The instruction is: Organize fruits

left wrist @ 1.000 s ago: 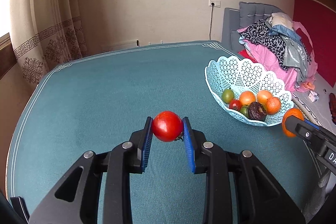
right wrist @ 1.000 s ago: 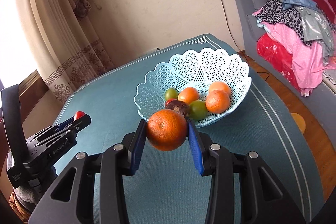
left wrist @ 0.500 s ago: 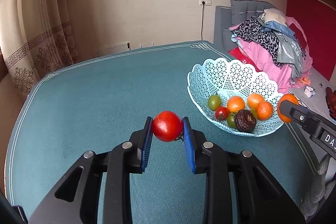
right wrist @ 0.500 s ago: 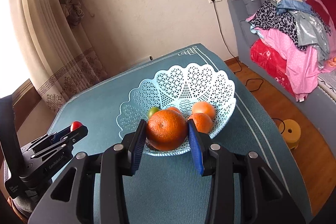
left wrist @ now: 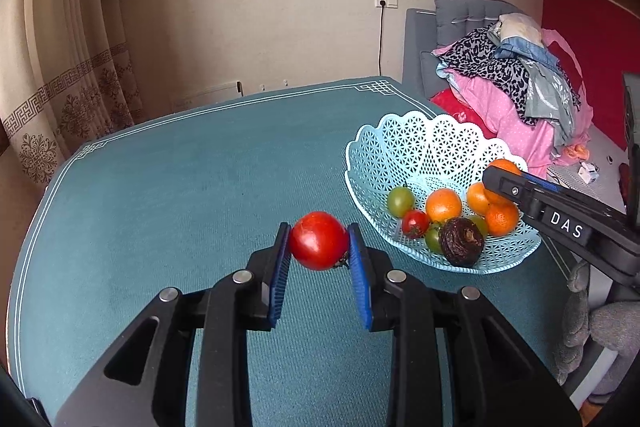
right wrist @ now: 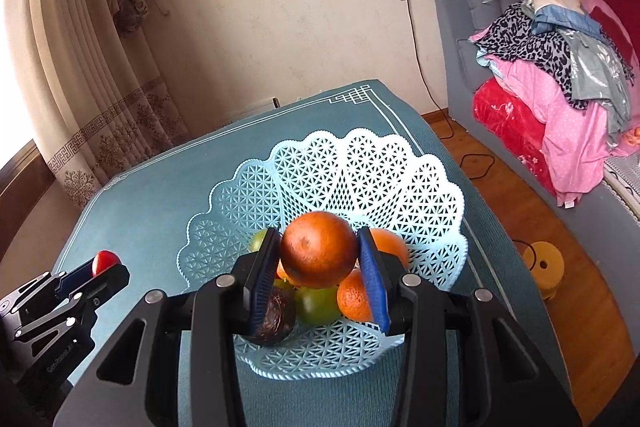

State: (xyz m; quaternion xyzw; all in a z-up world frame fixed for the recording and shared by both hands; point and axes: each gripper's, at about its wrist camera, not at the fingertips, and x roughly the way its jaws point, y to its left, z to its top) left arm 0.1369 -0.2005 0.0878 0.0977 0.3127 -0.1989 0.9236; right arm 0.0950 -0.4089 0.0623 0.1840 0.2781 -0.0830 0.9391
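Note:
My left gripper (left wrist: 320, 249) is shut on a red tomato (left wrist: 318, 245), held above the teal table left of the basket. My right gripper (right wrist: 318, 253) is shut on an orange (right wrist: 318, 247) and holds it over the pale blue lattice basket (right wrist: 352, 167). The basket (left wrist: 420, 143) holds several fruits: oranges (left wrist: 443, 203), green tomatoes (left wrist: 400, 201), a small red tomato (left wrist: 415, 223) and a dark wrinkled fruit (left wrist: 461, 241). In the left wrist view the right gripper (left wrist: 500, 183) reaches over the basket's right rim. In the right wrist view the left gripper (right wrist: 100, 267) is at the lower left.
The teal tablecloth (left wrist: 180, 187) covers the table. A grey sofa with a heap of clothes (left wrist: 516, 83) stands to the right. A curtain (left wrist: 60, 67) hangs at the left. A yellow object (right wrist: 542, 265) and a cable lie on the wooden floor.
My right gripper has carried the orange forward, from in front of the basket to over it. My left gripper with the tomato has drifted closer to the basket.

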